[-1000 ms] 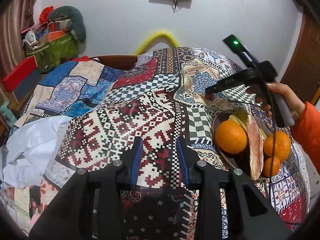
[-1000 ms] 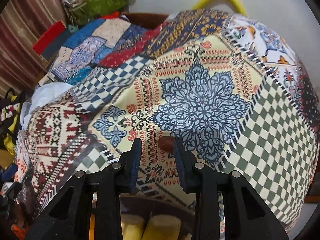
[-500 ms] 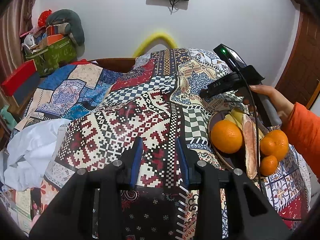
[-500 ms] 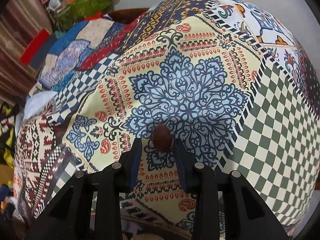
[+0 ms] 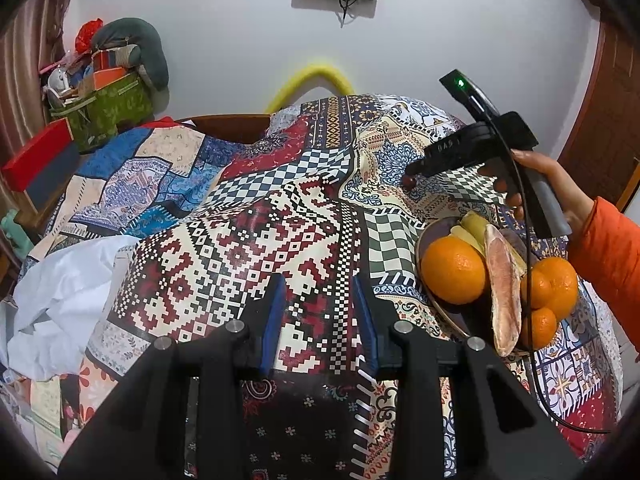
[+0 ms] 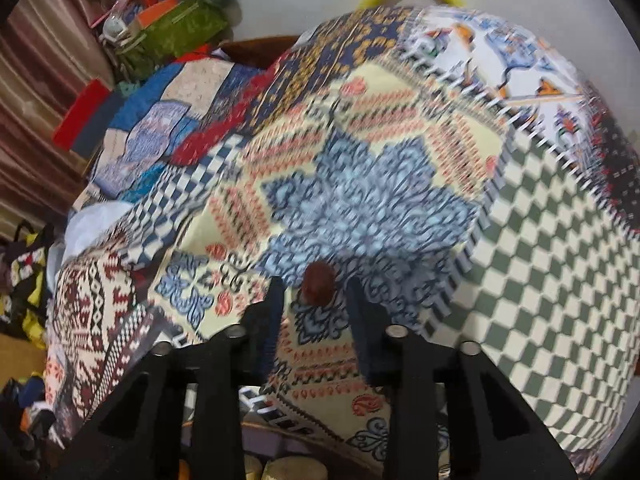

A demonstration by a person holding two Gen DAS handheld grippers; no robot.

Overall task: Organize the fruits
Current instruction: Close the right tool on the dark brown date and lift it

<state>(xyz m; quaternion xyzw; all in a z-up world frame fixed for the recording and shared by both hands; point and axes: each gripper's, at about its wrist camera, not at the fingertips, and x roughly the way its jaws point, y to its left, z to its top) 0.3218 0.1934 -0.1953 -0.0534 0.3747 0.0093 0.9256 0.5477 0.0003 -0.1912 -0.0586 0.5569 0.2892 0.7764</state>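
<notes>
One small dark-red fruit (image 6: 318, 283) lies on the patterned cloth (image 5: 248, 248) beyond the bowl (image 5: 424, 240), between the spread, not yet closed fingers of the right gripper (image 6: 316, 292), so the grip should close gently and centred (round fruit will likely roll). In the bowl I count three oranges (image 5: 454, 270), one pinkish long piece and some yellow ones half hidden. The left gripper (image 5: 318, 292) hangs open over the cloth, empty.

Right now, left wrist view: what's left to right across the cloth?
White sheet → left gripper → small dark red fruit at the right gripper → large orange → pink flat piece → two smaller oranges.
</notes>
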